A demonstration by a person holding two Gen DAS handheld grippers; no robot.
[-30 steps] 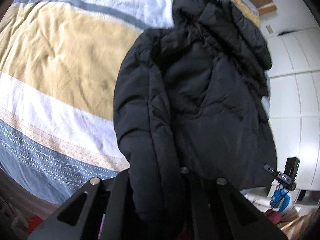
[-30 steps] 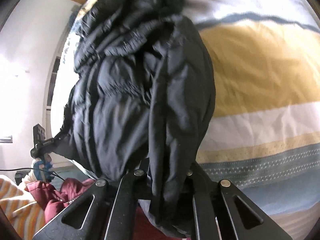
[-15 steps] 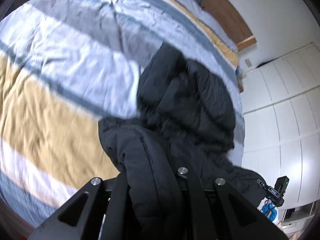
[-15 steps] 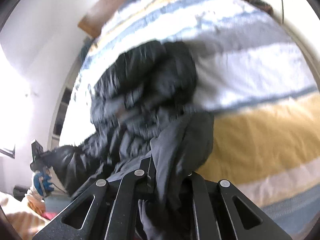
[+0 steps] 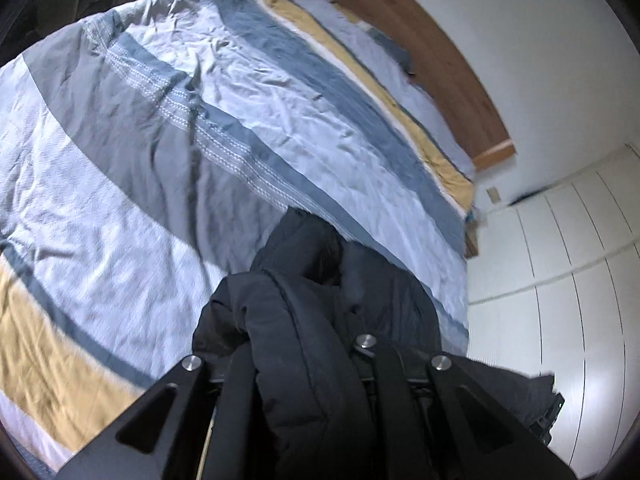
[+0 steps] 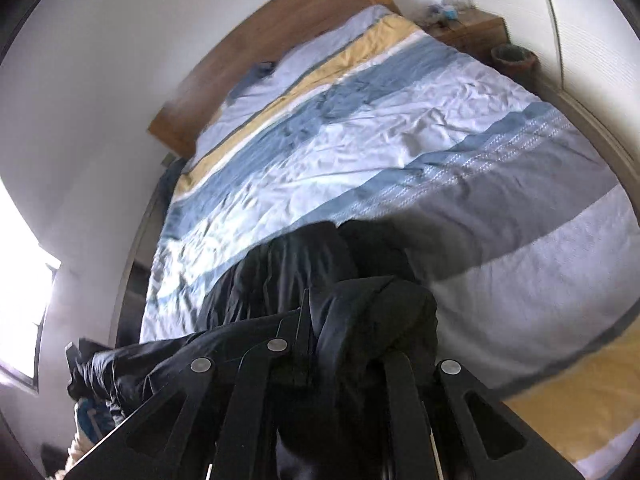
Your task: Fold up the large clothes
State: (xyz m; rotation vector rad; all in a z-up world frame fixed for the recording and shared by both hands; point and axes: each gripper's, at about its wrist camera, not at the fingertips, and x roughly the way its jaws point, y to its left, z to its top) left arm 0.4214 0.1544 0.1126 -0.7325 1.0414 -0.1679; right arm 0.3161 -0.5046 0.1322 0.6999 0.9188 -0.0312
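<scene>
jacket: black puffy jacket (image 5: 320, 320), bunched low over the bed (image 5: 168, 184), nearer its foot edge than the headboard (image 5: 420, 60); far part seems to rest on the striped cover, near part is held up off it
left gripper (image 5: 308, 392): jaws nearly shut, pinching a thick padded fold of the jacket; fabric spills over both fingers
right gripper (image 6: 340, 392): same, clamped tight on a rolled edge of the jacket; a loose black length trails off toward the bed's side edge
which part is held: can't tell hem, shoulder or sleeve, it's all one dark mass
handling: soft, bulky, springy fill; looks light for its size. Smooth shell, likely slippery, so a shallow pinch may creep out. Won't hold a crease, folds will puff back open
where to grip: seams or quilted ridges, deep bite, two points well apart so it hangs flat
risk: trailing length could snag or drag off the bed edge
</scene>
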